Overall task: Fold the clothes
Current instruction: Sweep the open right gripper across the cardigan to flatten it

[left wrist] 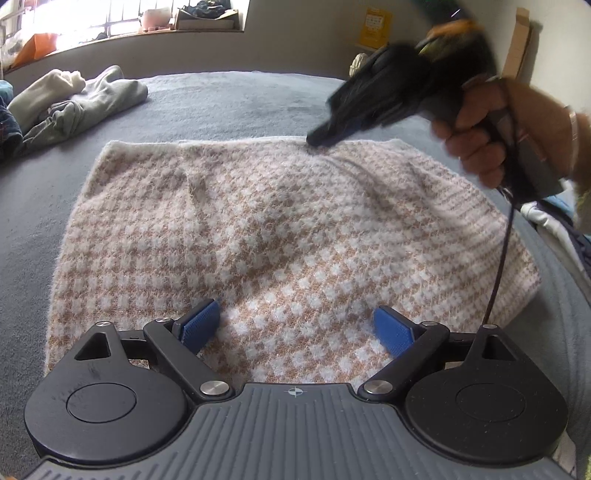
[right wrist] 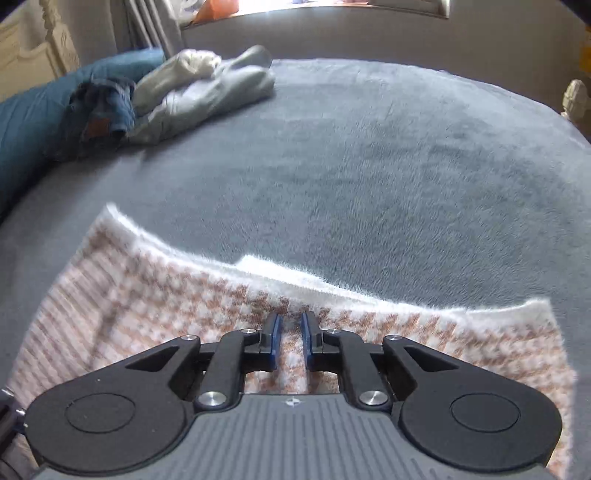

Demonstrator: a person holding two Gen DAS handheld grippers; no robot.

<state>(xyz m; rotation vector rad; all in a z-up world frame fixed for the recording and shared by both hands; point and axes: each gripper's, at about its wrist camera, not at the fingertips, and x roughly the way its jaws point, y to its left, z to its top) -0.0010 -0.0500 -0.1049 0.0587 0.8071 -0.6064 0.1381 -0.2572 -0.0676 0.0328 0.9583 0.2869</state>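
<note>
I see the fuzzy tan-white houndstooth sweater (left wrist: 280,236) flat on grey plush blanket (right wrist: 369,166), long axis crosswise under both jaws. L gripper (left wrist: 295,328) jaws wide apart; R gripper (right wrist: 291,332) nearly together, grip on knit unclear.

You are in a home bedroom: a bed with a plush grey-blue blanket (right wrist: 369,166), a carved cream headboard (right wrist: 33,48), a cluttered barred window sill (left wrist: 147,26).

A grey plush bed cover (right wrist: 369,166) carries everything here. The fuzzy tan-and-white checked sweater (left wrist: 277,240) lies flat on it, right under both sets of fingers. Well beyond the fingertips, off left, sits a heap of rumpled clothes (right wrist: 192,96).
</note>
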